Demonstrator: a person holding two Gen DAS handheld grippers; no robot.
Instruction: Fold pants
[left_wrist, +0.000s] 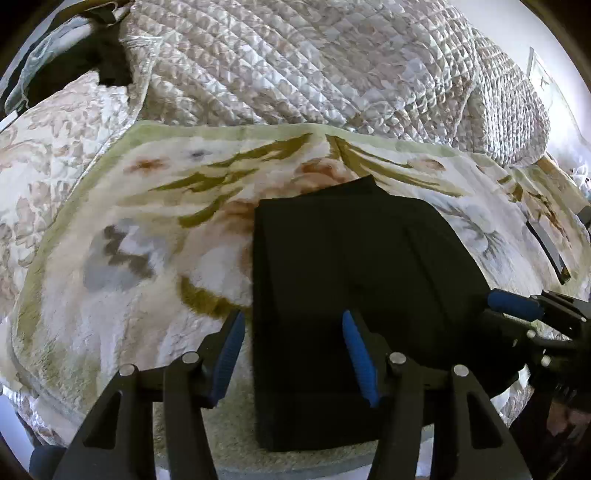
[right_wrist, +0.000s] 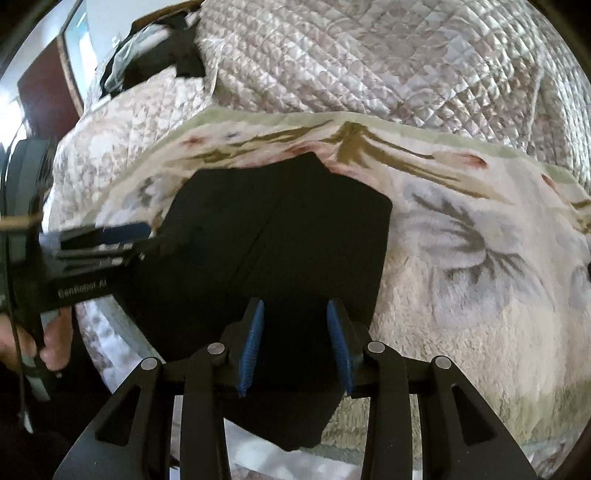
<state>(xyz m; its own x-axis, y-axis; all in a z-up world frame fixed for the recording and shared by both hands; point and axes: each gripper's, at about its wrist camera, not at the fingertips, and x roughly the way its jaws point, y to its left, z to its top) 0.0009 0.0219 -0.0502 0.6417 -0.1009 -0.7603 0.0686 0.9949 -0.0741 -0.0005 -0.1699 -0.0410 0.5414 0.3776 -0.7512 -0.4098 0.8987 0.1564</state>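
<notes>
Already the black pants (left_wrist: 351, 295) lay folded into a compact rectangle on the floral fleece blanket (left_wrist: 110, 280), at about 6 o'clock of the quilted bedspread (left_wrist: 295, 66). The left gripper (left_wrist: 291, 343) stood spread, its blue pads straddling the stack's near-left edge, apparently pinching nothing. The right gripper (right_wrist: 295, 343) was likewise spread above the near edge. Judged from this, a careless close could snag only the top layer and peel the fold open, or drag the stack across the plush blanket and skew it.
</notes>
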